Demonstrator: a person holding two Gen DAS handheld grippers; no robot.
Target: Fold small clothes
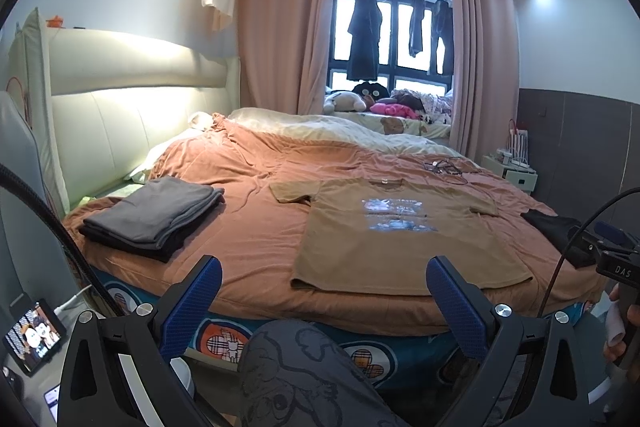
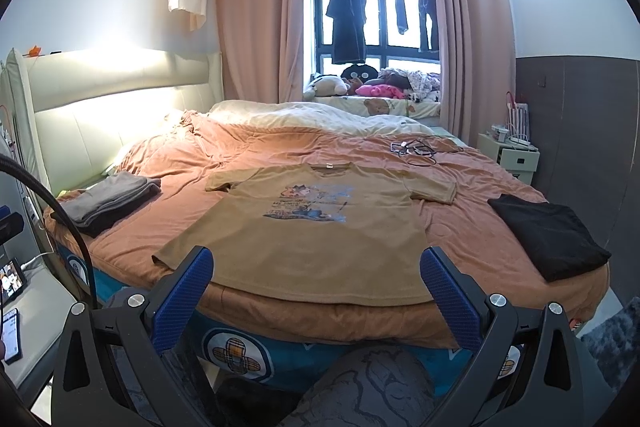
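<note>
A tan T-shirt (image 1: 396,239) with a blue print lies flat, face up, on the orange bedspread (image 1: 248,227), hem toward me; it also shows in the right wrist view (image 2: 316,231). My left gripper (image 1: 324,279) is open and empty, held off the near bed edge in front of the hem. My right gripper (image 2: 316,271) is open and empty, also short of the hem. A folded grey and black stack (image 1: 156,215) lies at the left (image 2: 104,203). A folded black garment (image 2: 552,231) lies at the right.
Tangled cables (image 2: 416,149) lie on the bed behind the shirt. A padded headboard (image 1: 120,99) is on the left, a white nightstand (image 2: 508,151) on the right. A tablet (image 1: 34,337) stands on a side table at lower left. My patterned knee (image 1: 304,375) is below.
</note>
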